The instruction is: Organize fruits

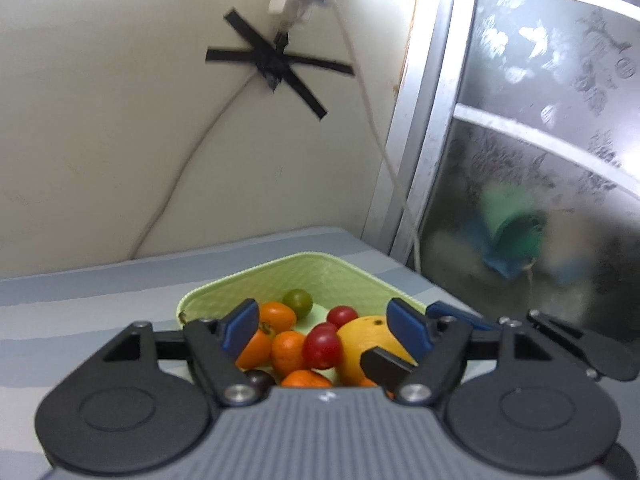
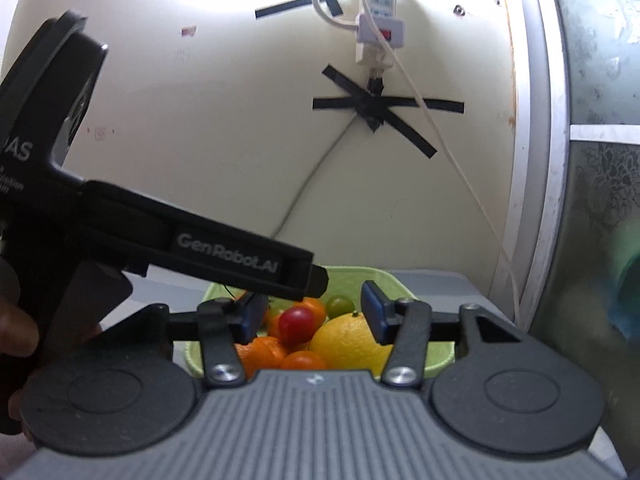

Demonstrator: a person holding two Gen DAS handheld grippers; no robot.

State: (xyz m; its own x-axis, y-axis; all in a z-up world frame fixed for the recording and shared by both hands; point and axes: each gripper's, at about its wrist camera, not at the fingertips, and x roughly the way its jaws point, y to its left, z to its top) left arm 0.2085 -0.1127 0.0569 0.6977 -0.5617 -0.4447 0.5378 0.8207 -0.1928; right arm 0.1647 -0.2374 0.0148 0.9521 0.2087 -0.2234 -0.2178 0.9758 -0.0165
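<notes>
The green basket (image 1: 320, 270) holds a yellow orange (image 1: 366, 342), small orange fruits (image 1: 288, 350) and red tomatoes (image 1: 322, 346). Above the basket, the left claw (image 1: 324, 330) and right claw (image 2: 316, 316) stand open, empty, hiding its near part.

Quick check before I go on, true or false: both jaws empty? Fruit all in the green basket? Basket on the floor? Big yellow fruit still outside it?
1. Both the left gripper and right gripper have open, empty jaws. True.
2. The visible fruit lies in the green basket. True.
3. The basket sits on the floor. False: it rests on the grey striped table.
4. The yellow fruit lies outside the basket. False: it is inside, beside a red tomato.
</notes>
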